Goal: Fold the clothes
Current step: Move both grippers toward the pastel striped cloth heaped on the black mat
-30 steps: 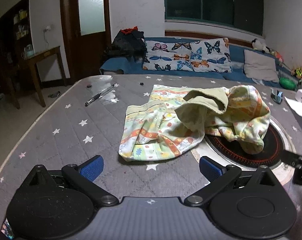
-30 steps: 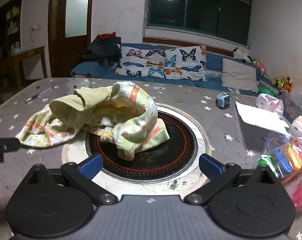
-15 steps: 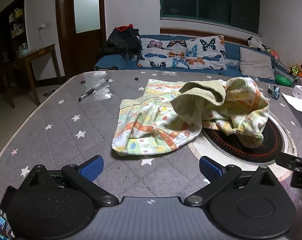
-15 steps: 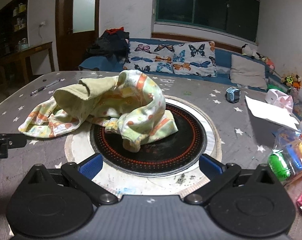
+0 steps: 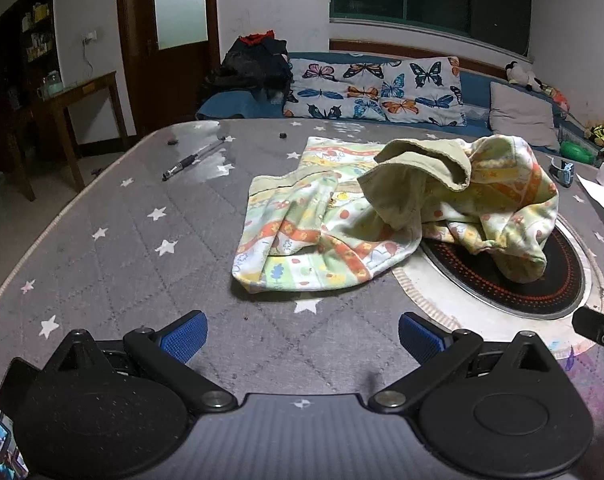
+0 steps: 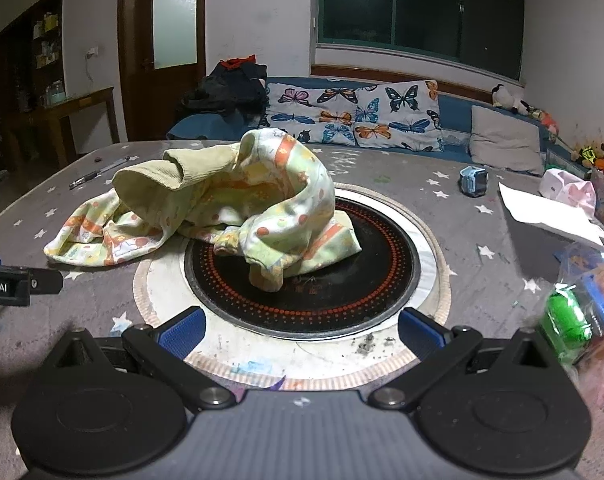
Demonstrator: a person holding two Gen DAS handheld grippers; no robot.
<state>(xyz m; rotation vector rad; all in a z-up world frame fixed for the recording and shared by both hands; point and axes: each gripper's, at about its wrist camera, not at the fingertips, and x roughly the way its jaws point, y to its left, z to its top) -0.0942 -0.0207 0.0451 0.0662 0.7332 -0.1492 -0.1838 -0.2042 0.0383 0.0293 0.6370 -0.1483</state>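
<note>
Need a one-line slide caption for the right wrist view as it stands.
Open right gripper faces a crumpled printed garment draped partly over the round black cooktop on a star-patterned table.

One readable label, cut off at the frame edge.
White letters "obot.AI" stand on the black body of the left gripper (image 6: 5, 286), at the left edge of the right wrist view; no other text is legible.

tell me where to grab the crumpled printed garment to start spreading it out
Take the flat near corner of the printed garment with the left gripper, coming in low from the near side: that hem lies flat on the table, free of the bunched heap over the black round plate.
</note>
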